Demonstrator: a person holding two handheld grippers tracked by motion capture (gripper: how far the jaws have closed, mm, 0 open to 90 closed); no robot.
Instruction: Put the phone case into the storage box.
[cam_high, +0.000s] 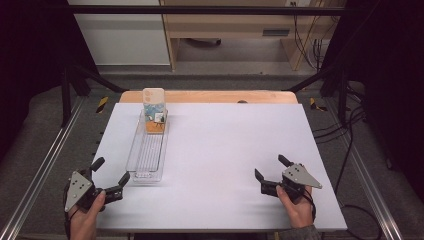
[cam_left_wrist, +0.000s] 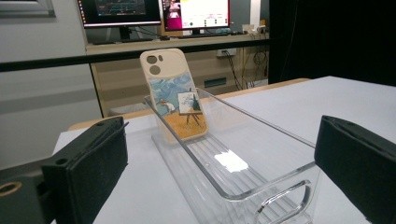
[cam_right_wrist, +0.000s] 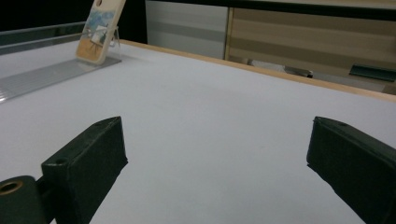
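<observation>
Both black two-jaw grippers, left (cam_high: 110, 172) and right (cam_high: 272, 167), rest near with jaws spread, while the cream painted phone case (cam_high: 153, 110) leans upright at the long clear plastic tray's (cam_high: 145, 160) far end, camera cutouts up in the left gripper view.

left gripper (cam_high: 111, 175) – jaws spread wide, hand-held | right gripper (cam_high: 272, 167) – jaws wide apart, seemingly resting low
</observation>
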